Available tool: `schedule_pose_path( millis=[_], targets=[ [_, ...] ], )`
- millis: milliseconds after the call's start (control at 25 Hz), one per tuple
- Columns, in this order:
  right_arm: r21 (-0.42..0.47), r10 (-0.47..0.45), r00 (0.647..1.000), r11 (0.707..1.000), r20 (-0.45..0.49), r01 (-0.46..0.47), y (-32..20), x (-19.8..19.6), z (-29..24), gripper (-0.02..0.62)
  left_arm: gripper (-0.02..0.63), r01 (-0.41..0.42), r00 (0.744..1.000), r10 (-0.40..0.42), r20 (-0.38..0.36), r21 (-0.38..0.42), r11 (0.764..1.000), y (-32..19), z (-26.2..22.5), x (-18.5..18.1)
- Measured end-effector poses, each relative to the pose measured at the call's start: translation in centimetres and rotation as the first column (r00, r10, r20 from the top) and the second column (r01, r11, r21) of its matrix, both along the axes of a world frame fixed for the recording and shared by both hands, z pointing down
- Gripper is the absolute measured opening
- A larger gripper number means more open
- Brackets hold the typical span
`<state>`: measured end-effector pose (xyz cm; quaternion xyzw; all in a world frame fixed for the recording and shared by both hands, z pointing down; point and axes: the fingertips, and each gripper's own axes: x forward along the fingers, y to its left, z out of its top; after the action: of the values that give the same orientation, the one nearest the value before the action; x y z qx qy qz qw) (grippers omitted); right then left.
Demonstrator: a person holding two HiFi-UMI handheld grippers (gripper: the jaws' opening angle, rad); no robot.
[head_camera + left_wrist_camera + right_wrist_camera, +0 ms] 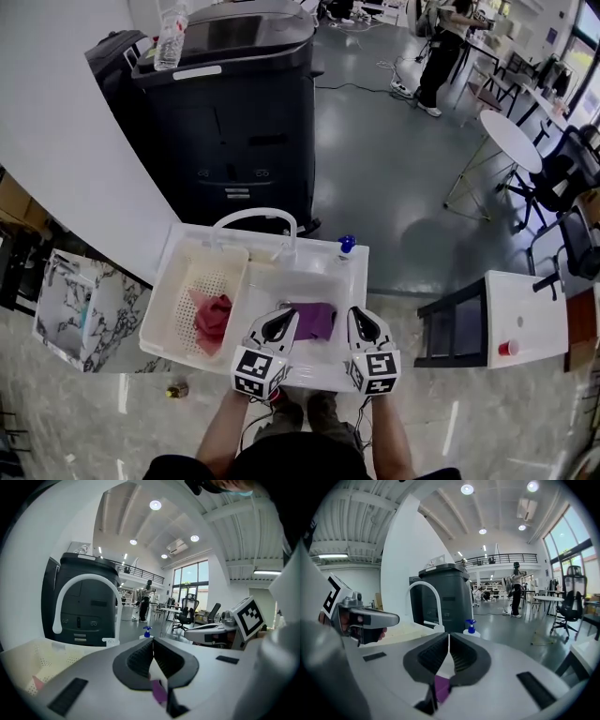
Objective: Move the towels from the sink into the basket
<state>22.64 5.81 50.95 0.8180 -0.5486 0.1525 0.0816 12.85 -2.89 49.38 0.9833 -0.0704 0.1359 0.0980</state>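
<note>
Two shut grippers at the sink's near edge, purple towel between them.
Left gripper and right gripper are held with jaws closed tip to tip. Purple is seen through the gap behind the tips, but no cloth is seen pinched. The purple towel is bunched in the sink by its near edge, slightly wider across than deep, just inboard of both tips; neither hand is judged nearer. The basket is set at the sink's left side, with a red towel in it. A grey polished floor and a large black bin are seen beyond.
</note>
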Motion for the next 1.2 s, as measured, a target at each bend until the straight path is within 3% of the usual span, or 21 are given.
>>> schedule_pose_path(
  millis=[760,1200],
  targets=[
    [-0.098,-0.006,0.985,0.995,0.172,0.023,0.8,5.1,10.9,0.035,0.008,-0.036,0.983,0.051,0.177,-0.085,0.996,1.0,10.9,7.8],
    [-0.113,0.015,0.974,0.994,0.227,0.011,1.6,6.0,16.2,0.035,0.008,-0.060,0.953,0.107,0.282,-0.170,0.984,2.5,19.6,9.3]
  ],
)
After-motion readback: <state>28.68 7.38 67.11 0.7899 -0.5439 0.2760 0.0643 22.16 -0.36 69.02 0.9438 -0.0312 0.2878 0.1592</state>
